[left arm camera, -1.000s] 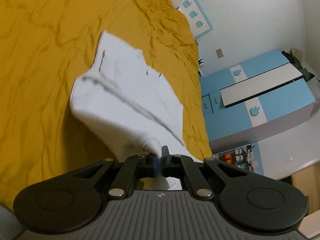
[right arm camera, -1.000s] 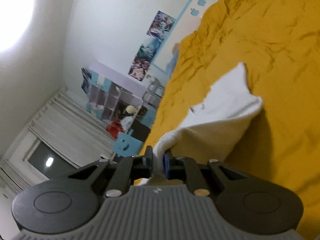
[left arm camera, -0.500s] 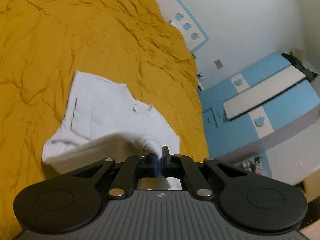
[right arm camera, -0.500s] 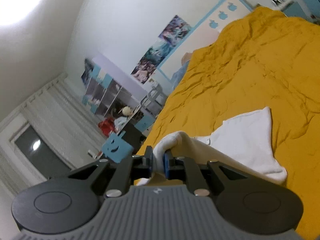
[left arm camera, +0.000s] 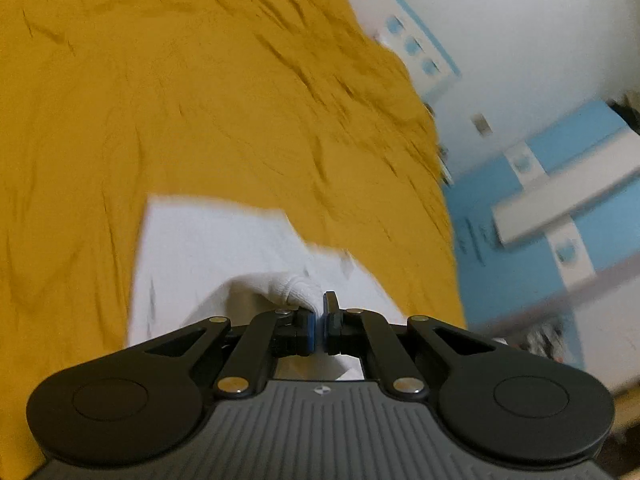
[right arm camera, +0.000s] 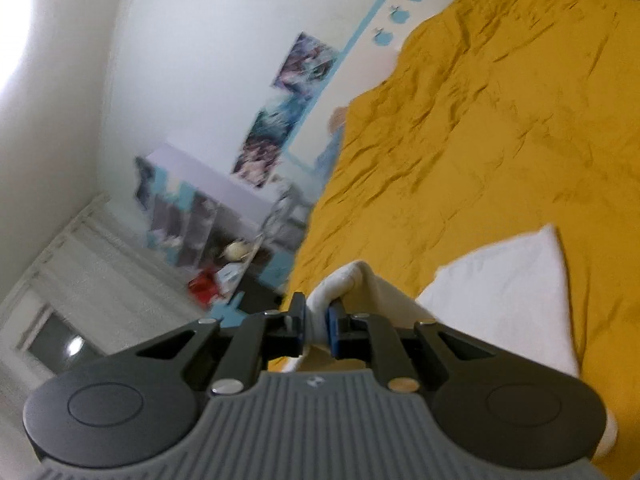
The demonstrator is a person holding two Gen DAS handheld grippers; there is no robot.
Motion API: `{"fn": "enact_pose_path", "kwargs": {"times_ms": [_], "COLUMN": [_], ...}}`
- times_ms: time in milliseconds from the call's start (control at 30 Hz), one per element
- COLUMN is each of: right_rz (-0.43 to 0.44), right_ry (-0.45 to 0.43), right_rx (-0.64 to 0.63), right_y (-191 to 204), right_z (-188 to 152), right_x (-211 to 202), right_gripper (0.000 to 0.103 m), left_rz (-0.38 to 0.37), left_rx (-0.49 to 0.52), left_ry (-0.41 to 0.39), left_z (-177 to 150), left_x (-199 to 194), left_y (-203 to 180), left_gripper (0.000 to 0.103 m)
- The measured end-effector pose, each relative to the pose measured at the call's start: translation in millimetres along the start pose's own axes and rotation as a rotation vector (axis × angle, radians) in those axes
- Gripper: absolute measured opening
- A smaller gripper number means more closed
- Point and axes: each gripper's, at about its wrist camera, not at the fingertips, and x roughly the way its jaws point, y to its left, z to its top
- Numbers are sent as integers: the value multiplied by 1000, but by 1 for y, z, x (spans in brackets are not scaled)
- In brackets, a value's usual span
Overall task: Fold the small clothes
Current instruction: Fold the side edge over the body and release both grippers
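A small white garment [left arm camera: 208, 248] lies on the mustard-yellow bedspread [left arm camera: 180, 92], its far part flat. My left gripper [left arm camera: 319, 322] is shut on a ribbed edge of the garment, which bunches up just ahead of the fingers. In the right wrist view the same white garment [right arm camera: 500, 280] spreads to the right on the bedspread [right arm camera: 500, 120]. My right gripper [right arm camera: 317, 326] is shut on another thick folded edge of it. Both views are motion-blurred.
A blue and white wardrobe [left arm camera: 560, 208] stands past the bed's right side. In the right wrist view, posters [right arm camera: 288, 108] hang on the white wall, and shelves with clutter [right arm camera: 208, 232] and a curtained window [right arm camera: 60, 292] lie left of the bed.
Both grippers have lowered the garment toward the bedspread, so more of it lies flat. Both stay shut on its edges.
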Motion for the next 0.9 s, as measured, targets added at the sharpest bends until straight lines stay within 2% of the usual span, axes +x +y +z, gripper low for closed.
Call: {"fn": "enact_pose_path", "kwargs": {"times_ms": [67, 100, 133, 167, 200, 233, 333, 400, 433, 533, 633, 700, 800, 867, 900], "right_rz": [-88, -170, -270, -376, -459, -475, -464, -483, -498, -479, -511, -536, -548, -529, -511], "right_ry": [-48, -72, -71, -44, -11, -2, 12, 57, 81, 122, 165, 181, 144, 158, 188], "right_rx": [101, 172, 223, 252, 259, 234, 147, 94, 74, -4, -83, -64, -125, -181, -182], "right_y": [-19, -31, -40, -47, -51, -52, -53, -60, -63, -64, -65, -70, -72, -75, -80], "right_z": [19, 30, 36, 40, 40, 37, 23, 14, 10, -7, -29, -40, -48, -46, -44], "right_x": [31, 52, 66, 81, 91, 94, 86, 76, 68, 32, -3, -19, -25, -17, -8], "right_gripper": [7, 18, 35, 75, 80, 79, 80, 80, 80, 79, 80, 80, 80, 80, 80], "left_rz": [145, 241, 345, 438, 512, 538, 515, 541, 530, 410, 295, 221, 188, 195, 174], "left_rx": [-63, -112, -170, -223, -242, -225, -61, 1, 28, 99, 78, 57, 105, 89, 77], "left_ry": [-84, -94, -64, -8, 25, 18, -7, 17, 30, 34, 25, 13, 16, 60, 65], "left_z": [23, 32, 38, 40, 38, 33, 12, -2, -9, -30, -53, -72, -88, -91, -95], "left_x": [25, 39, 55, 68, 77, 80, 81, 76, 69, 33, -3, -21, -27, -21, -22], "left_y": [10, 19, 31, 44, 54, 59, 66, 68, 70, 71, 74, 77, 72, 71, 72], "left_gripper": [8, 23, 45, 53, 54, 54, 58, 58, 58, 61, 66, 67, 68, 67, 66]}}
